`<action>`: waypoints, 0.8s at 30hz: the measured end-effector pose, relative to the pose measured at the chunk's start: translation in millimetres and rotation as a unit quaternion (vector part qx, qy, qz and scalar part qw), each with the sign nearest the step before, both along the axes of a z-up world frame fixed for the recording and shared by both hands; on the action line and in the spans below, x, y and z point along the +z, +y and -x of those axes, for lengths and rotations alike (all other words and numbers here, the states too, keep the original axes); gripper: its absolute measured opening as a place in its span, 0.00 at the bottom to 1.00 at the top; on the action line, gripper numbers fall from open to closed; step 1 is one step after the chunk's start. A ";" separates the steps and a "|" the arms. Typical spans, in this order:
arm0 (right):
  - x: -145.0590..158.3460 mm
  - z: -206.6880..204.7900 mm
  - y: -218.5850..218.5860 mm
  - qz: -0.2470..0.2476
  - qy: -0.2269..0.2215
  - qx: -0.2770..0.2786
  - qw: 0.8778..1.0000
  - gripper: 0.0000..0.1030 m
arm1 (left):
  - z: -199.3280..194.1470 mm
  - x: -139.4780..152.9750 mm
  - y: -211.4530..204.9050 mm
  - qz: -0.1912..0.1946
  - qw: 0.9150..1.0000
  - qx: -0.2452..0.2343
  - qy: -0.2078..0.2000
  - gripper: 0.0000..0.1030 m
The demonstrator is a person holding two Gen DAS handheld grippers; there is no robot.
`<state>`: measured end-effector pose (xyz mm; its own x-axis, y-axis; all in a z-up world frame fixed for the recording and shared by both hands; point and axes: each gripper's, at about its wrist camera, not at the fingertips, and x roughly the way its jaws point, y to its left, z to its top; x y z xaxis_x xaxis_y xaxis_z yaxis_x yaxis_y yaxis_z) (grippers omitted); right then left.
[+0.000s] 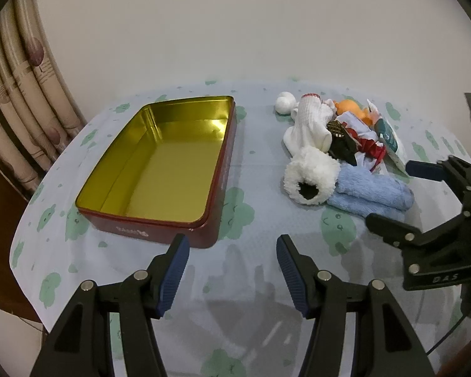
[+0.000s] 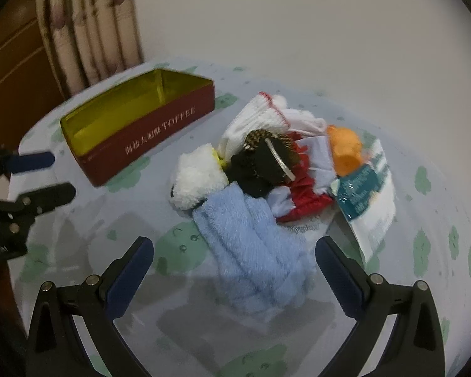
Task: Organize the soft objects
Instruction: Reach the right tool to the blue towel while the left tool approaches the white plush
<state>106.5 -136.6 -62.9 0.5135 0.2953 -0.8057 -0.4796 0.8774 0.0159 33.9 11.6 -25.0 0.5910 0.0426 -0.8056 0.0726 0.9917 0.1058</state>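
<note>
Tin: a red tin (image 1: pixel 160 169) with a gold inside is sitting open and empty on the left part of the table, well apart from the pile; white lettering is showing on its long side in the right wrist view (image 2: pixel 147 138).
Table: a pale cloth with green blotches (image 1: pixel 235 213) is covering it.
Pile: the soft things are lying heaped together on the right part of the table, none of them in the tin.
Blue towel: a folded light blue towel (image 2: pixel 254 245) is lying at the near edge of the pile, touching the fluffy white piece.
Fluffy white piece: a woolly white thing (image 1: pixel 311 176) is lying beside the towel, its dark opening facing the left camera.
White sock: a ribbed white sock with red trim (image 1: pixel 311 122) is lying behind it.
Black piece: a dark bundle with a pale strip (image 2: pixel 263 163) is resting mid-pile.
Red and white cloth: crumpled fabric (image 2: pixel 311 185) is lying next to it.
Orange thing: an orange lump (image 2: pixel 345 150) is sitting at the far right.
Packet: a teal and white packet (image 2: pixel 367 194) is leaning against it.
White ball: a small ball (image 1: pixel 284 102) is sitting at the pile's far end.
Left gripper: the left gripper (image 1: pixel 232 267) is hovering over bare cloth near the tin's corner, jaws spread wide, nothing between them.
Right gripper: the right gripper (image 2: pixel 235 270) is hanging above the towel with jaws spread wide, pads clear of it.
</note>
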 end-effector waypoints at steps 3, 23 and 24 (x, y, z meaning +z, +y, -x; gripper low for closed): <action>-12.6 -8.6 -1.3 0.003 0.018 0.016 1.000 0.91 | -5.8 -1.8 -3.5 0.000 1.000 -0.005 0.005 0.58; -50.1 -20.4 -17.4 -0.004 0.017 0.002 1.000 0.80 | -60.1 -9.9 -42.6 0.042 0.993 -0.111 0.029 0.58; -50.5 -21.0 -18.1 -0.004 0.019 -0.001 1.000 0.81 | -62.9 -11.4 -45.7 0.042 0.991 -0.119 0.031 0.58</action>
